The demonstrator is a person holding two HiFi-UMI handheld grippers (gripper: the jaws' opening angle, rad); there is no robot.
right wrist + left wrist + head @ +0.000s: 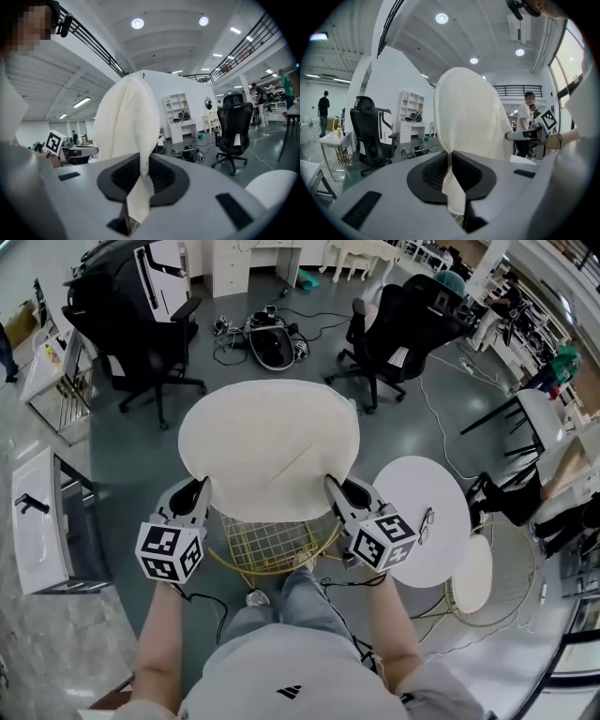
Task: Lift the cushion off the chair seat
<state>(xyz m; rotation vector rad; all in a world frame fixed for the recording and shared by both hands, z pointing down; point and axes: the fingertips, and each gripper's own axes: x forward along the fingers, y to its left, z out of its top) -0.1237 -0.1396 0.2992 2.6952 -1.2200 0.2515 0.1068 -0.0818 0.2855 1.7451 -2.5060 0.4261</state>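
Note:
A round cream cushion (270, 448) hangs in the air above a gold wire chair (272, 546), held flat between both grippers. My left gripper (200, 491) is shut on the cushion's near left edge. My right gripper (332, 487) is shut on its near right edge. In the left gripper view the cushion (468, 117) rises from between the black pads (433, 176), its hem pinched and hanging below them. The right gripper view shows the same: the cushion (125, 122) stands up from the shut pads (161, 178), a flap of fabric below.
A round white side table (427, 517) stands right of the chair, glasses on it. Two black office chairs (141, 320) (403, 329) stand further off, with a cable tangle and bag (267, 338) on the floor between them. White furniture (37, 531) is at left.

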